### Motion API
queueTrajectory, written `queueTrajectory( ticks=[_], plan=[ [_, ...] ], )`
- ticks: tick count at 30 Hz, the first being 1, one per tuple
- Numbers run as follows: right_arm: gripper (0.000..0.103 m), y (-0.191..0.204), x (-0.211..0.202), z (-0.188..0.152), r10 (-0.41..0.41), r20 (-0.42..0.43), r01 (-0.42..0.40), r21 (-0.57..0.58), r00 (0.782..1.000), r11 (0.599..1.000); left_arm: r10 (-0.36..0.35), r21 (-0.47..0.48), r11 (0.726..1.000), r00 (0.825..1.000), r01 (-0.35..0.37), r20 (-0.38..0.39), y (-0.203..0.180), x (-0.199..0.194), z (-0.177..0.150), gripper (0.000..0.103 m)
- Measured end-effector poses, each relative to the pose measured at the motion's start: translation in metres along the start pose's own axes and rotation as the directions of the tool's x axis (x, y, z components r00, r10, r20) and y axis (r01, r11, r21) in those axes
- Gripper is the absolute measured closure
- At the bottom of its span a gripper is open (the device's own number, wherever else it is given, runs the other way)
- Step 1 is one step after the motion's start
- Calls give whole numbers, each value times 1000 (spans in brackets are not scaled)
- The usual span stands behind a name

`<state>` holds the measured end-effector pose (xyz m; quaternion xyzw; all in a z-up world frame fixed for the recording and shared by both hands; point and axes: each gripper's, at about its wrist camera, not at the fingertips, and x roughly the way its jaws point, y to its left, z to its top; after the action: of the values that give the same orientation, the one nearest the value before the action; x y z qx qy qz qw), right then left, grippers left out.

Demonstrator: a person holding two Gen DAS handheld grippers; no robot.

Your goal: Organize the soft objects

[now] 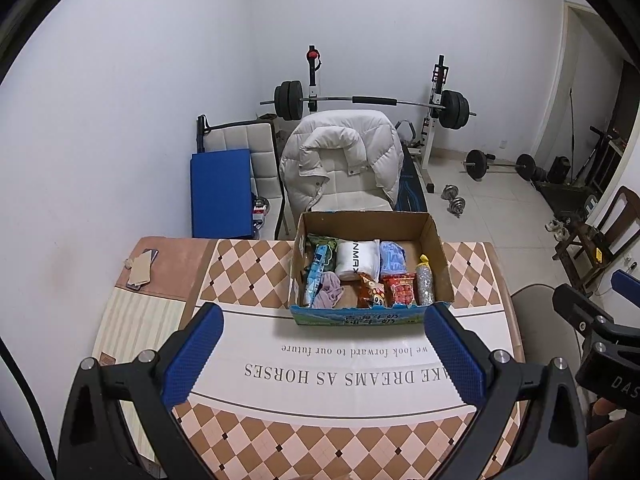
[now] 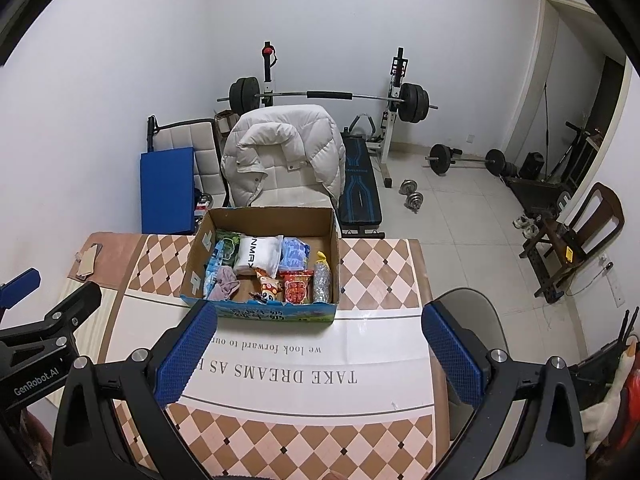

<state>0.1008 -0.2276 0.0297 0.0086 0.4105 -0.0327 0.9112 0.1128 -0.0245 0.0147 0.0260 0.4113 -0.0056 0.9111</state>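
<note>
Both tools, my left tool and right tool, hang wide open and empty over the table. Just ahead of them sits the cardboard box with a white towel roll and snack packets inside; beyond it, a jacket-draped chair.

The left gripper and right gripper hover side by side, jaws spread wide, holding nothing.

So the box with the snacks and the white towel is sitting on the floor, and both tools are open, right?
Not quite: the box sits on the checkered table, not the floor, as the left wrist view shows. The left tool and right tool are both open.
</note>
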Motion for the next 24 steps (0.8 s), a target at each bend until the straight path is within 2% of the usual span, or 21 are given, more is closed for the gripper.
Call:
queueTrajectory(
  ticks=[24],
  plan=[
    [0, -1, -7, -7, -3, 3, 2, 20, 1000, 1000, 0, -7, 1000, 1000, 0, 26, 0, -13, 3, 0]
  ],
)
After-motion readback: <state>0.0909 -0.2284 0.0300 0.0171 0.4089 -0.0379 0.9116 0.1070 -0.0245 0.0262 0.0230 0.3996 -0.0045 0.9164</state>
